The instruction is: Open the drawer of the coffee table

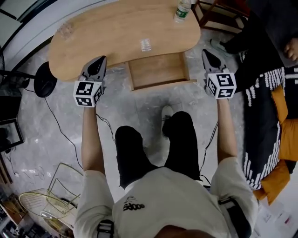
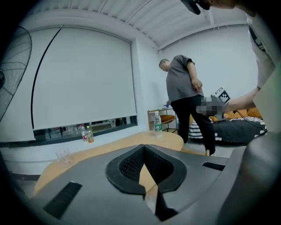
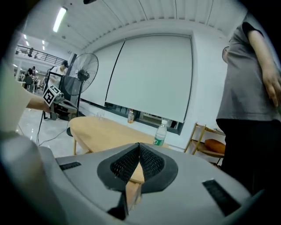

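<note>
The coffee table (image 1: 116,32) has a smooth, light wood top in a rounded bean shape. Its long axis runs left to right across the top of the head view. The drawer (image 1: 159,69) is a shallow rectangular box of the same pale wood. It stands pulled out from the middle of the table's near long edge, toward the person. Its long side lies parallel to that edge, and its open top faces up.

A clear plastic water bottle (image 1: 182,10) stands upright near the table's far right end. It has a green label, but the print is too small to read. A small clear glass (image 1: 65,30) sits at the table's left end, and a small clear item (image 1: 145,44) lies on the top just behind the drawer.

The left gripper (image 1: 98,64) is held over the table's near edge, left of the drawer. Its ribbed black pads are pressed together with nothing between them. The right gripper (image 1: 209,58) is just off the table's right end, right of the drawer, with its jaws likewise together and empty. Each carries a cube of black-and-white square markers.

Under the table is grey, marble-patterned floor (image 1: 139,107). The round black base of a fan (image 1: 45,80) stands by the table's left end.
</note>
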Available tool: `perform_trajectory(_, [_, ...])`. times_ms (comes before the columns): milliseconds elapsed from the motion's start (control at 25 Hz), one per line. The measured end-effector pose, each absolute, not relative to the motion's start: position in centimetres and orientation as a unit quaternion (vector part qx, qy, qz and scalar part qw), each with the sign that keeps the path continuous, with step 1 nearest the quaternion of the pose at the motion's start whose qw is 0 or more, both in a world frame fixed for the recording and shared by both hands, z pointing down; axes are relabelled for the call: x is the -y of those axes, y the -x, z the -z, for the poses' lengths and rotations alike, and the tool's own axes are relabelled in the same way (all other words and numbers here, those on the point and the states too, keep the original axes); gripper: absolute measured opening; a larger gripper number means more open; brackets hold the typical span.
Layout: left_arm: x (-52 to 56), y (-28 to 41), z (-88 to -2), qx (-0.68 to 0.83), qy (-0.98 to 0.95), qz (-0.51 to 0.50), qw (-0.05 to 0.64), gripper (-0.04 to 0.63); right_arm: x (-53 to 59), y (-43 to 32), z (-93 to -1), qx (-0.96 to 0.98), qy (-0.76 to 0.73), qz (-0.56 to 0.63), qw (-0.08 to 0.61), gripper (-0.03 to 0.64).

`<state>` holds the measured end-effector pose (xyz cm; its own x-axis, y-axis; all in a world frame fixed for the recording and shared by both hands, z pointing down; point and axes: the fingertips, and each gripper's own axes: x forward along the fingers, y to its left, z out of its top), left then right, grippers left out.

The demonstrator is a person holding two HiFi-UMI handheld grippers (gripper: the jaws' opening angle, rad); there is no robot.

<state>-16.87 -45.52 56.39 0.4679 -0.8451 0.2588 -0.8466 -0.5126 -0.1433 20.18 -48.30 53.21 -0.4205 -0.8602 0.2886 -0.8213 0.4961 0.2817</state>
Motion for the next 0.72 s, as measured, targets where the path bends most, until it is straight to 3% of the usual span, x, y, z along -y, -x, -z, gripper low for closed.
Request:
perform_trajectory(480, [39.1, 18.4, -27.6, 0.507, -0.853, -0.123, -0.003, 0.018, 42.9, -12.8, -24.8, 0.854, -0.471, 0.084, 0.203, 0.006])
perform_trajectory(720, [33.0, 19.0, -16.9, 0.506, -0.855, -0.106, -0.035, 0.018, 36.1, -10.0, -15.3, 0.853, -0.465, 0.124, 0.202, 0.006])
